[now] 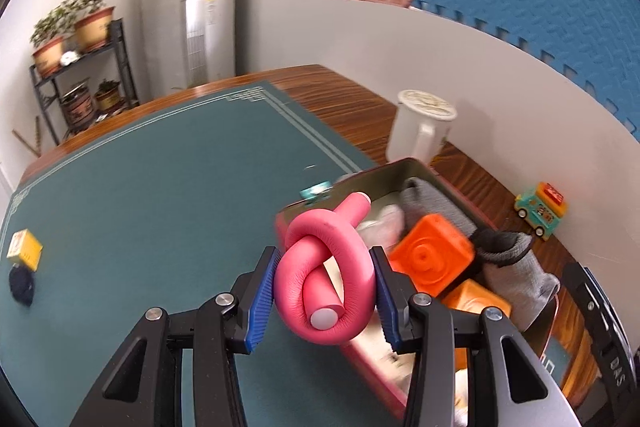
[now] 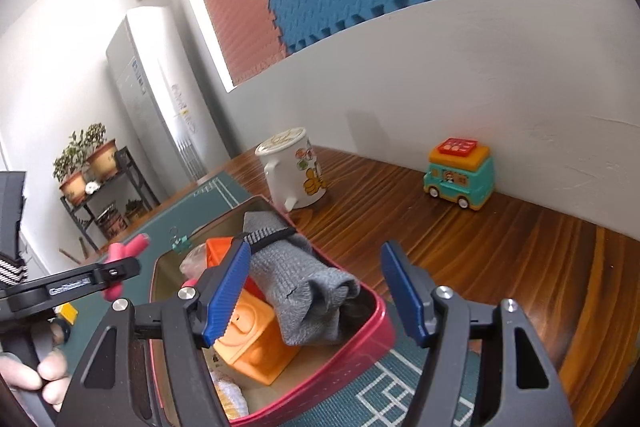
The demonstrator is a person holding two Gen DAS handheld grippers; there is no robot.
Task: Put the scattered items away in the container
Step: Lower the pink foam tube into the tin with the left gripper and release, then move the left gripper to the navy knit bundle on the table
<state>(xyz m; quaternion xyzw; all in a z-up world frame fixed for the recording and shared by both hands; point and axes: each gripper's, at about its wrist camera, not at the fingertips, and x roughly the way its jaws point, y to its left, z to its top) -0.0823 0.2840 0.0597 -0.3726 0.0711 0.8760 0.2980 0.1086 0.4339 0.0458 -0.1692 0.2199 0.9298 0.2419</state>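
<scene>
My left gripper is shut on a knotted pink foam roller and holds it above the near left edge of the red tin box. The box holds orange blocks, a grey sock and white items. In the right wrist view my right gripper is open and empty above the box, over the grey sock and orange block. The pink roller and the left gripper show at the left there.
A yellow box and a dark round object lie on the green mat at far left. A teal clip sits by the box. A white mug and a toy bus stand near the wall.
</scene>
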